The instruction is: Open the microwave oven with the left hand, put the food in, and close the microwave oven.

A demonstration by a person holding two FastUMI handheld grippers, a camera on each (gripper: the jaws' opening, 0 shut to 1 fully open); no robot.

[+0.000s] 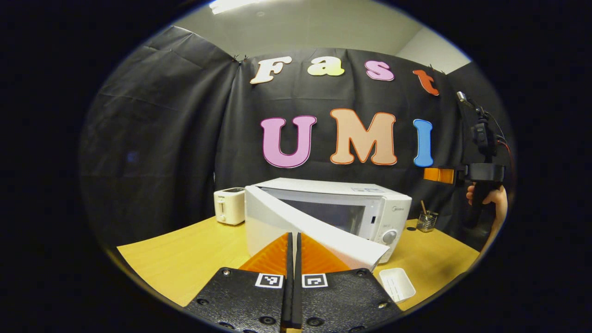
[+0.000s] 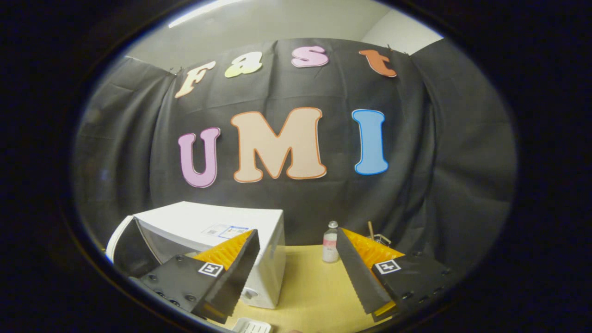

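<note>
A: Item one, the microwave oven point(image 1: 351, 212)?
B: White, on the wooden table point(image 1: 185, 259), seen at centre in the left gripper view. Its door point(image 1: 319, 231) is swung partly open, free edge toward the camera, running down to about 5 o'clock. The control knob point(image 1: 389, 237) sits on the panel at the oven's 3 o'clock side.

A: Left gripper point(image 1: 292, 259)?
B: At 6 o'clock in its own view, the two fingers pressed together with nothing between them. Their tips lie across the door in the picture; whether they touch it, I cannot tell.

A: Right gripper point(image 2: 296, 263)?
B: At 6 o'clock in the right gripper view, fingers spread wide, nothing grasped. In the left gripper view it is held up at 3 o'clock by a hand point(image 1: 492, 196), well apart from the oven.

A: The food?
B: A white tray point(image 1: 397, 284) lies on the table at about 5 o'clock, just beside the door's free corner. Its contents cannot be made out.

A: Other stock?
B: A toaster point(image 1: 230, 206) at the oven's 9 o'clock; a glass jar point(image 1: 427, 220) with a stick at its 3 o'clock; a small bottle point(image 2: 330, 242) standing upright on the table between the right gripper's fingers in that view.
</note>
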